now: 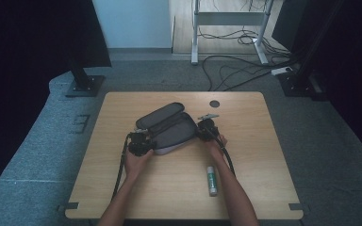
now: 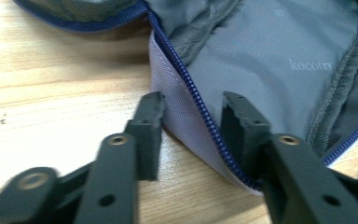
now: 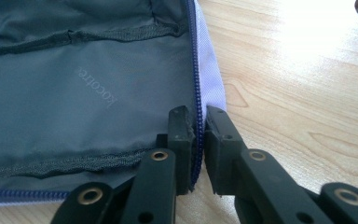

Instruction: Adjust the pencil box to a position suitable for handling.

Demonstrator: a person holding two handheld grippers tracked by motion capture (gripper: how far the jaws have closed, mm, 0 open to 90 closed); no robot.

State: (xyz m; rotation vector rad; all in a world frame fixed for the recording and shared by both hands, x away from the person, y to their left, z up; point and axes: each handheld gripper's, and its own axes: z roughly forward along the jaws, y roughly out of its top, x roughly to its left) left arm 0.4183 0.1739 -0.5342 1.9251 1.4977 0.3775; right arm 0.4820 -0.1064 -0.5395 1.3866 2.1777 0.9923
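An open grey pencil case [image 1: 169, 129] with a blue zipper and a lilac outer wall lies in the middle of the wooden table [image 1: 122, 188], its lid flipped back. My left gripper [image 1: 143, 141] is at the case's near-left end. In the left gripper view its jaws [image 2: 193, 100] straddle the zipper rim [image 2: 186, 79], one outside the wall and one inside, with a gap still showing at the inner pad. My right gripper [image 1: 202, 127] is at the case's right end. In the right gripper view it [image 3: 197, 114] is pinched shut on the zipper edge [image 3: 196, 93].
A white and green glue stick [image 1: 211, 181] lies on the table to the right of the right forearm. A round cable hole [image 1: 214, 103] sits near the table's far edge. Cables [image 1: 235, 66] and stand feet are on the floor beyond.
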